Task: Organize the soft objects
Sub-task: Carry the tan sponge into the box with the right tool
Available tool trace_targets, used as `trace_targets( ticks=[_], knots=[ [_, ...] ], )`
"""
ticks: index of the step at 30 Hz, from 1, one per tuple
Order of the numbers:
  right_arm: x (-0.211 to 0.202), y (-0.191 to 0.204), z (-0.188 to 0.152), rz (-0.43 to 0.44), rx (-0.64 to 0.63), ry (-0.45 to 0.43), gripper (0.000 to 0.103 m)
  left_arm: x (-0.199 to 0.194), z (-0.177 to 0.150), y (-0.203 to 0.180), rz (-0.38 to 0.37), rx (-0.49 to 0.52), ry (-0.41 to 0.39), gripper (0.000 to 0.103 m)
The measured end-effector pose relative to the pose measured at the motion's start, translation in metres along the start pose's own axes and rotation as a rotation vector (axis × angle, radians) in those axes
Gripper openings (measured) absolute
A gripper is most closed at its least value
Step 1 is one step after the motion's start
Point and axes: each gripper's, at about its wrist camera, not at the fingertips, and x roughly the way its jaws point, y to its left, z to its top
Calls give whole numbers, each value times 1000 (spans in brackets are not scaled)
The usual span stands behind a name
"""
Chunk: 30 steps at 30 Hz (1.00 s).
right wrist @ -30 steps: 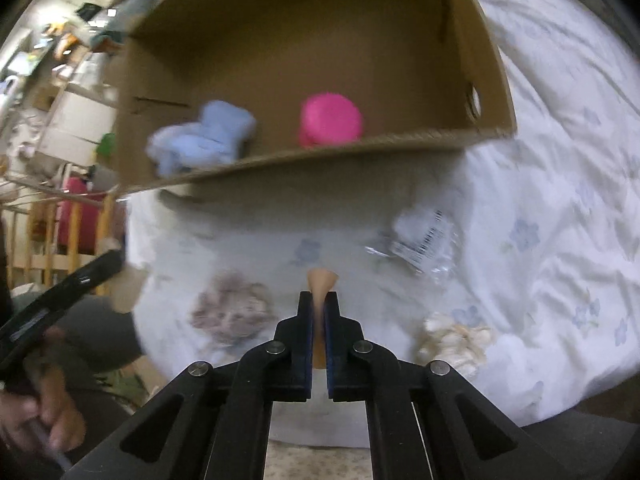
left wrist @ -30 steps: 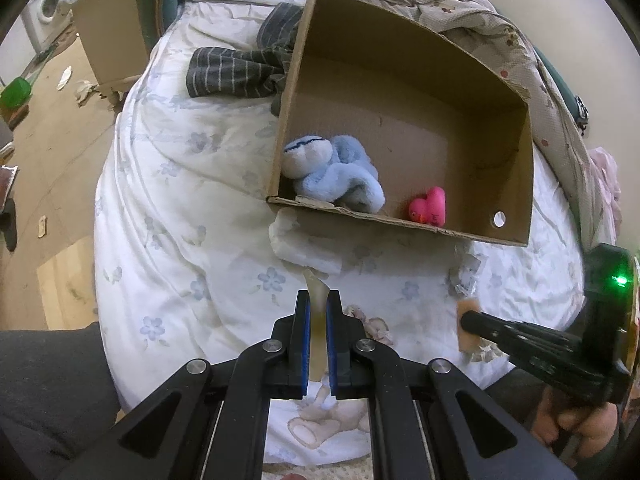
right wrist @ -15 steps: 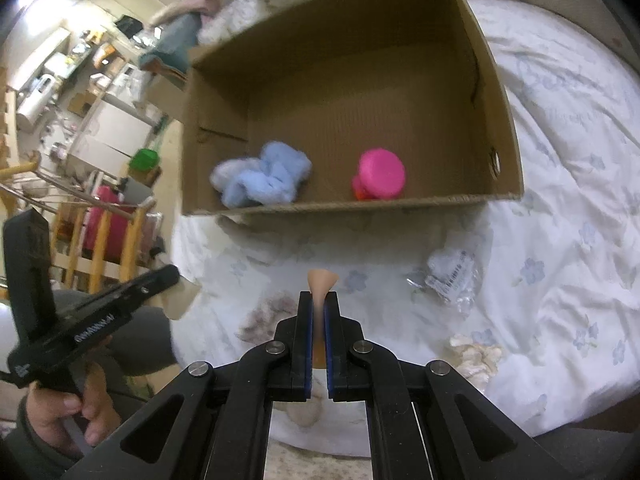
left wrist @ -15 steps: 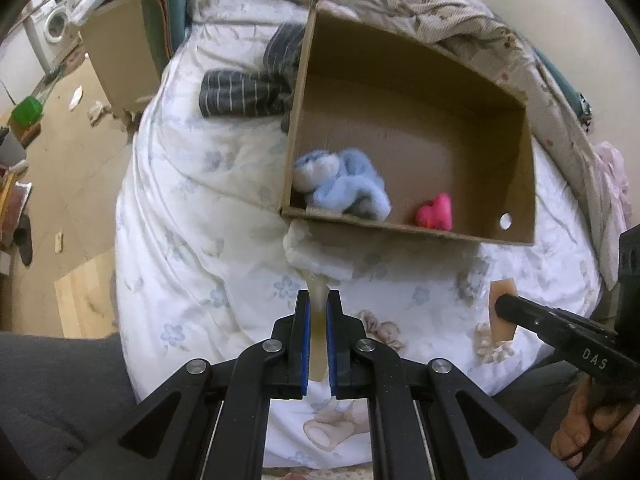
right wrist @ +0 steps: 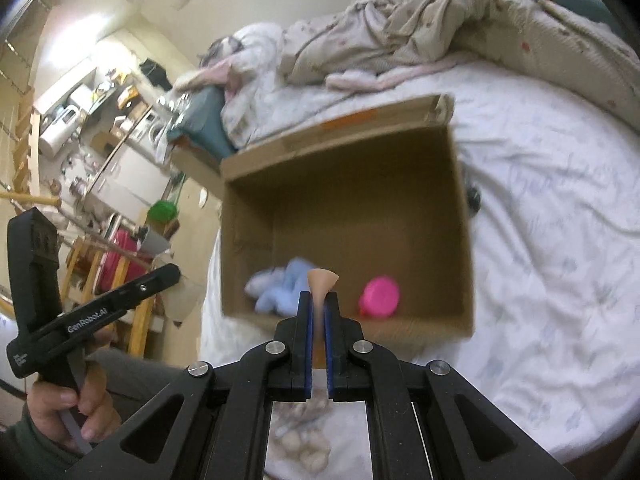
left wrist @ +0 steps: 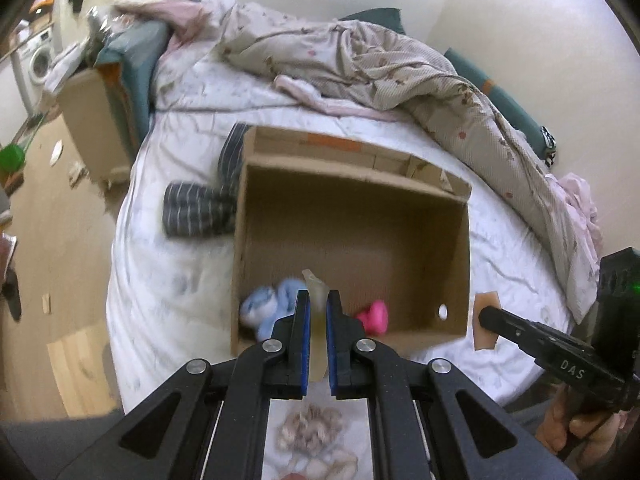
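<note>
An open cardboard box (left wrist: 352,176) lies on the bed with a light blue plush (left wrist: 264,308) and a pink toy (left wrist: 374,314) against its near wall. My left gripper (left wrist: 316,300) is shut on a pale cream soft piece (left wrist: 314,282) and hangs above the box's near edge. My right gripper (right wrist: 318,300) is shut on a tan soft piece (right wrist: 322,280), also over the near edge, with the blue plush (right wrist: 276,284) and pink toy (right wrist: 380,296) beyond it. Each gripper shows in the other's view: the right gripper (left wrist: 486,314) with its tan piece, the left gripper (right wrist: 172,274).
A dark striped garment (left wrist: 196,212) lies left of the box. A crumpled quilt (left wrist: 380,64) covers the far side of the bed. A fuzzy beige item (left wrist: 312,428) rests on the sheet below my grippers. Floor and furniture (right wrist: 116,264) lie to the left.
Both grippers have risen and tipped up from the sheet in front of the box to above its near edge, each still holding its piece. More of the far bed shows.
</note>
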Motion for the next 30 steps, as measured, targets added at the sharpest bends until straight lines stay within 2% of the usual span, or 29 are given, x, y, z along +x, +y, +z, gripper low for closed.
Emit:
trace_targets(
  ticks=[2, 8, 11, 12, 19, 23, 30],
  knots=[
    [6, -11, 10, 23, 34, 11, 7, 7, 10, -2, -5, 2, -1, 6],
    [28, -38, 15, -17, 89, 18, 7, 41, 18, -8, -20, 24, 24, 7],
    [46, -51, 12, -26, 141, 67, 7, 65, 16, -4, -115, -23, 65, 7],
    [50, -51, 11, -31, 140, 75, 7, 74, 15, -3, -119, -27, 76, 7],
    [71, -43, 5, -98, 80, 129, 7, 105, 1, -13, -84, 13, 105, 7],
    [83, -41, 4, -146, 51, 158, 7, 113, -7, -17, -27, 66, 106, 7],
    [97, -47, 4, -183, 67, 202, 7, 120, -13, -16, -33, 83, 120, 7]
  ],
)
